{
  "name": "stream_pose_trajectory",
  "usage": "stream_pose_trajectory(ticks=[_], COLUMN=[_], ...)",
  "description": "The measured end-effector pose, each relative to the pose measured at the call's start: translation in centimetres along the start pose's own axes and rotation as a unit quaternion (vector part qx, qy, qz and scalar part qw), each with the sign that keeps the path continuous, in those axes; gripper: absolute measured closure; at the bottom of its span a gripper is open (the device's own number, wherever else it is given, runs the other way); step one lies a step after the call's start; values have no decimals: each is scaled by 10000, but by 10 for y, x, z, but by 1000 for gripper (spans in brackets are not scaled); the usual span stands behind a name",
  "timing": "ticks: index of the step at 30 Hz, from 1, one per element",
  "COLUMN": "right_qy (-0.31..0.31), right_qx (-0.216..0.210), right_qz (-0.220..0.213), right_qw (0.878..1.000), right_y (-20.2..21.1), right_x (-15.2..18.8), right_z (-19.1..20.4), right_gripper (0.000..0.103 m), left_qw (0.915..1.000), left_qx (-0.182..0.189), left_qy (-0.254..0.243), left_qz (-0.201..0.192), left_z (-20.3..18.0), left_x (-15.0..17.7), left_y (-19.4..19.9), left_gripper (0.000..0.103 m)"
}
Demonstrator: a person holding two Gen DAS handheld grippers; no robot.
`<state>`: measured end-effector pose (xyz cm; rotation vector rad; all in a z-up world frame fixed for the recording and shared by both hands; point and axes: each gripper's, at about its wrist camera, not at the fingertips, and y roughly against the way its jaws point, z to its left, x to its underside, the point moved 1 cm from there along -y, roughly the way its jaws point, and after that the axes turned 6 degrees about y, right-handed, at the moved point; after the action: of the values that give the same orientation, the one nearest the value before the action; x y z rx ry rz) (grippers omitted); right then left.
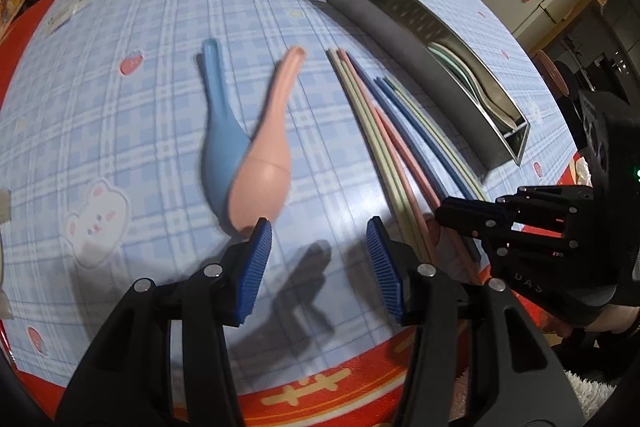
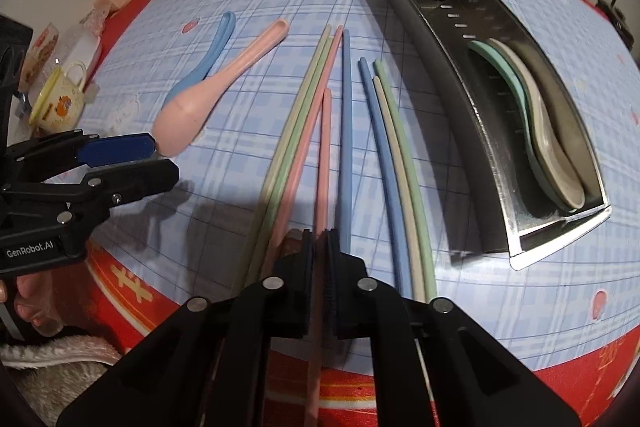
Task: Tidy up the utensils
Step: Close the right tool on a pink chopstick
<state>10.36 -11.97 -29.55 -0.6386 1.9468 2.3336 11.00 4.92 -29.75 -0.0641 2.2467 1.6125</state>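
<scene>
Right gripper point(image 2: 319, 239) clamps a pink chopstick point(image 2: 325, 147). Left gripper point(image 1: 320, 247), jaws wide, sits at pink spoon's point(image 1: 264, 163) 5 o'clock.

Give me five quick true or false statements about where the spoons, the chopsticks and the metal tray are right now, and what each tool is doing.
1. The right tool is shut on a pink plastic chopstick. True.
2. The left tool grips the pink plastic spoon. False: it is open, holding nothing, with the spoon's bowl just ahead of its left finger.
3. The long stainless steel tray holds no utensils. False: a mint green spoon and a beige spoon lie in it.
4. The pink spoon partly overlaps the blue plastic spoon. True.
5. All chopsticks are in the tray. False: they lie on the checked tablecloth.
</scene>
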Motion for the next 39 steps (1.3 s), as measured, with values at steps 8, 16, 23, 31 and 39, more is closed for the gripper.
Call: stream_pose_trajectory(ticks=[8, 16, 23, 31, 39], right_qy=[-55, -294, -291, -224, -223], right_qx=[226, 36, -79, -72, -81], right_qz=[-53, -174, -250, -308, -316], right_qw=[9997, 9994, 9992, 9992, 9992], right_y=[7, 6, 6, 7, 7], right_x=[10, 14, 16, 18, 18], right_z=[-11, -16, -19, -19, -18], right_gripper=[97, 96, 97, 97, 97], left_qw=[9991, 9987, 9987, 9994, 9997], left_qx=[182, 251, 289, 166, -18], left_qy=[-44, -278, -256, -217, -218], left_qz=[368, 339, 321, 224, 108], left_z=[-13, -32, -41, -51, -58], left_x=[7, -6, -20, -35, -47], left_y=[-19, -29, -42, -53, -59], left_gripper=[63, 67, 74, 83, 84])
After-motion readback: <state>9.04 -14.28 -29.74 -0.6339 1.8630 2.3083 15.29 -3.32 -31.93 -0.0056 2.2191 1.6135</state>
